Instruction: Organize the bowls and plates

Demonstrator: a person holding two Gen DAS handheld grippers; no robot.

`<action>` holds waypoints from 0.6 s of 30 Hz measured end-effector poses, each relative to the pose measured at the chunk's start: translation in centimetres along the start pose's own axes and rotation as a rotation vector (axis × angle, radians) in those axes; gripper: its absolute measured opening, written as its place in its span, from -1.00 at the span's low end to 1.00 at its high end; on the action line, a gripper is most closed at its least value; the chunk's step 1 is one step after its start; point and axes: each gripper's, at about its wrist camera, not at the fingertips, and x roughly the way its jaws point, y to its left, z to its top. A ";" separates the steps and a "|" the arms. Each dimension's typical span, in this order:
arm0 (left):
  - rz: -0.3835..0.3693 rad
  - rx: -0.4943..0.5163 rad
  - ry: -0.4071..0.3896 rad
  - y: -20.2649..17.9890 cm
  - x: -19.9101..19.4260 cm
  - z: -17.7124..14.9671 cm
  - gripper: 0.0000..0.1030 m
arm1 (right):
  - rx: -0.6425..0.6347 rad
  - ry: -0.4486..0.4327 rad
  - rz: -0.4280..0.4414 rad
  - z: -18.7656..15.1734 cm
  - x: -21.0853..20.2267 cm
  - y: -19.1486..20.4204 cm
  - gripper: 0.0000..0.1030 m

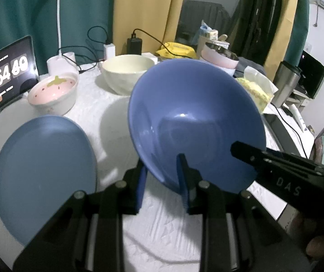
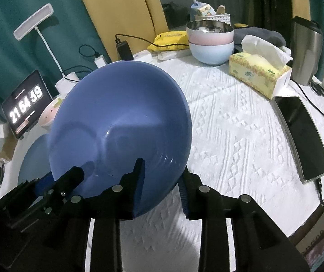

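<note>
Plate sits flat at left on the surface. Left gripper jaws narrow, clamped on blue bowl rim, bowl tilted, airborne. Right gripper jaws straddle the rim; can't tell whether they press. Strawberry bowl, cream bowl unsorted; most left.

Left gripper and right gripper tilt downward, jaws narrowly parted.

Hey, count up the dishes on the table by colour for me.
Blue: 3, the tilted bowl held by both grippers, the plate, the pale bowl at the bottom of the stack
Pink: 2, the strawberry bowl, the bowl on top of the stack
Cream: 1, the bowl
Total: 6
</note>
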 end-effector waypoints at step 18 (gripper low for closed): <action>0.030 0.013 -0.051 1.3 -2.2 1.2 -0.45 | 0.007 -0.043 -0.037 1.5 -1.1 -0.7 -0.26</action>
